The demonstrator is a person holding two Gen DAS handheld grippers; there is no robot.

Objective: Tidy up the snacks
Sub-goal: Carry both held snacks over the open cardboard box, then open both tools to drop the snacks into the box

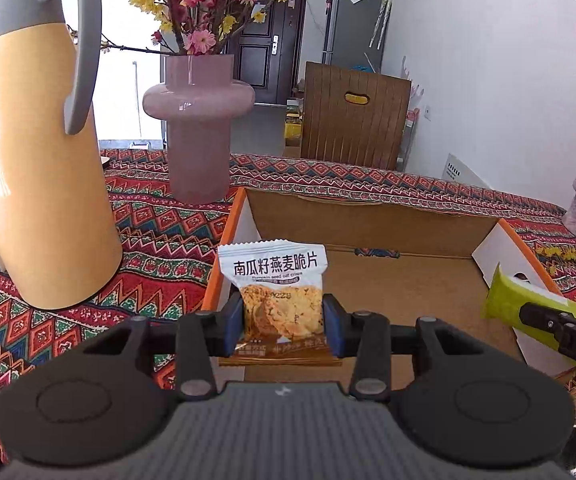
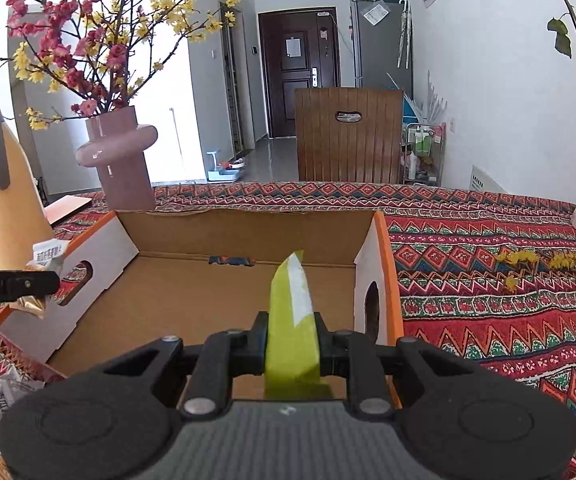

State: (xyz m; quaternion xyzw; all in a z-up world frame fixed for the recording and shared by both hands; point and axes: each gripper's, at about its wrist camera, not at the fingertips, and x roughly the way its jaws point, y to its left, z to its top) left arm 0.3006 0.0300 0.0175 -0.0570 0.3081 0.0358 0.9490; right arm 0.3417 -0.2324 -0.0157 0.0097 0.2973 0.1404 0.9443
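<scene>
Between your left gripper's blue pads sits an oat-crisp packet — white top with dark lettering, a golden crisp pictured below — pinched upright by its sides. Your right gripper is pressed together on a lime-green wrapper with a white patch, its tip pointing up and away. Both snacks hang over an open cardboard box with orange edges and bare brown floor. The box rests on a red zigzag-patterned tablecloth, beside a pink vase of blossoms and a yellow thermos jug — a wooden chair and dark door stand beyond.
</scene>
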